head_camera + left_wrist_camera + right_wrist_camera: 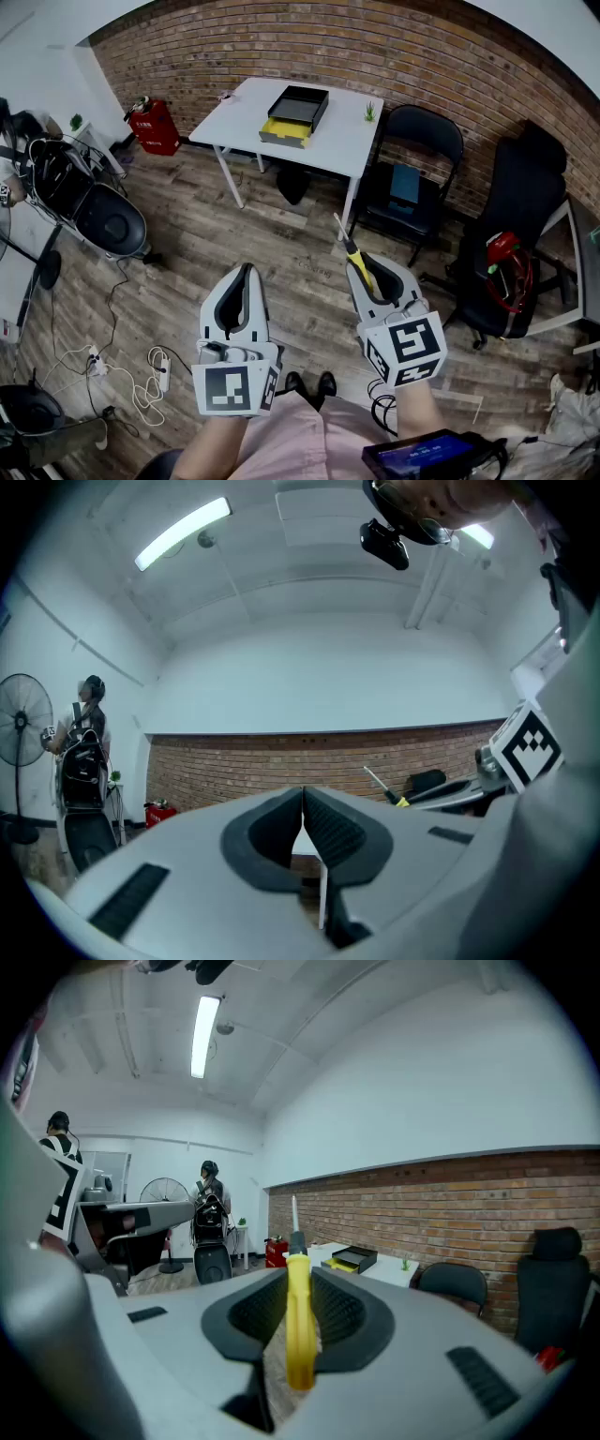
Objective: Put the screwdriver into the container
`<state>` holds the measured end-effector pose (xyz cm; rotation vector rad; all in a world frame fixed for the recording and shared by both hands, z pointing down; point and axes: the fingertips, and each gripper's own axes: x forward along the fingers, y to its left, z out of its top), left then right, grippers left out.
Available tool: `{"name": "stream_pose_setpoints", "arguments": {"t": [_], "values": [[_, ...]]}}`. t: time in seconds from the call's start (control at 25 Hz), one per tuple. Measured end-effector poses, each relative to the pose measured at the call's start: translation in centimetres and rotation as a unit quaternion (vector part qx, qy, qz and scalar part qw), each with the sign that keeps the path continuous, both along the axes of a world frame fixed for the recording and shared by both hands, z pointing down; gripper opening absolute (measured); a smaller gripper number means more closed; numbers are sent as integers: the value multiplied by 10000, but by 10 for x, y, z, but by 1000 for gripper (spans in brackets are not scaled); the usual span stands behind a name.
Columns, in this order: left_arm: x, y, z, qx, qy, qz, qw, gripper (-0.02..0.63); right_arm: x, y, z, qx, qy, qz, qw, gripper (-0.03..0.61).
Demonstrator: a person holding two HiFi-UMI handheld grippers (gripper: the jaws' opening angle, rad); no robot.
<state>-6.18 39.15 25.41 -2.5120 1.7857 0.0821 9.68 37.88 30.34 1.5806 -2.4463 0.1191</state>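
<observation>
My right gripper (pixel 363 265) is shut on a yellow-handled screwdriver (pixel 353 251), whose metal shaft sticks out forward past the jaws. In the right gripper view the screwdriver (pixel 297 1312) stands upright between the dark pads, shaft tip up. My left gripper (pixel 246 273) hangs beside it over the wooden floor, jaws shut with nothing between them; in its own view the left gripper (pixel 302 810) shows pads pressed together. The container (pixel 295 115), a black tray with a yellow front section, lies on the white table (pixel 337 145) ahead, well away from both grippers.
A black folding chair (pixel 418 164) and a black office chair (pixel 511 234) stand right of the table. A red canister (pixel 153 127) sits at the brick wall on the left, a black scooter (pixel 89 206) further left. Cables and a power strip (pixel 141 380) lie on the floor.
</observation>
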Motion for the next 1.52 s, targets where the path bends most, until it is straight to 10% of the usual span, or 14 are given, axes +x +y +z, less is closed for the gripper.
{"name": "stream_pose_setpoints", "arguments": {"t": [0.96, 1.52], "values": [[31, -23, 14, -14, -70, -345, 9994, 13, 41, -41, 7, 67, -63, -205, 9997, 81], [-24, -171, 58, -442, -46, -466, 9979, 12, -4, -183, 53, -368, -32, -185, 9991, 81]]}}
